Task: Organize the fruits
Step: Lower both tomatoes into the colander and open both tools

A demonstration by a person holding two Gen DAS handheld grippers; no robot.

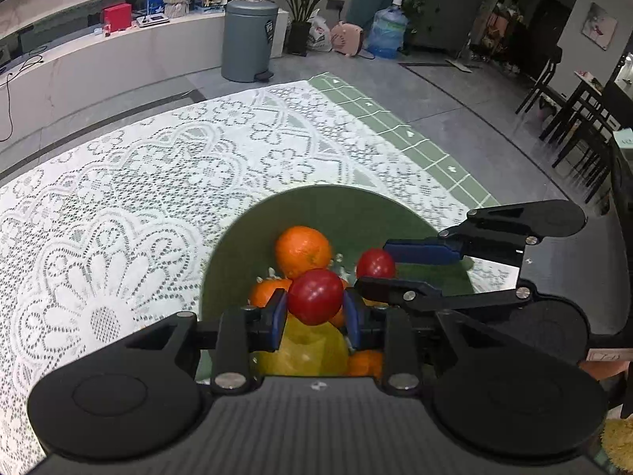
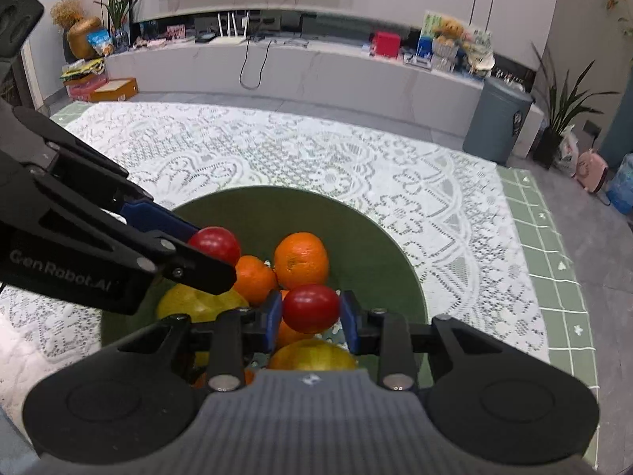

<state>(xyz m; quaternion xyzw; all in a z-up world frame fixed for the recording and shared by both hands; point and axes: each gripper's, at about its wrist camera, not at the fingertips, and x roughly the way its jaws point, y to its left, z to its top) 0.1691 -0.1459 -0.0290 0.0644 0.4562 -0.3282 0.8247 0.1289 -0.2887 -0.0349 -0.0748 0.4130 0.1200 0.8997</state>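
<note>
Both my tools hang over the green bowl (image 1: 245, 245) on the lace cloth (image 1: 118, 198). My left gripper (image 1: 315, 312) is clamped on a red tomato (image 1: 315, 297); my right gripper (image 2: 310, 318) pinches a second red tomato (image 2: 311, 308), its long axis running across between the pads. Oranges (image 2: 301, 259) and yellow fruit (image 2: 312, 356) crowd beneath, and the two grippers sit close together. A grey bin (image 1: 249, 39) stands far off.

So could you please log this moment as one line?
left tool: red fruit | right tool: red fruit | both over bowl
</note>
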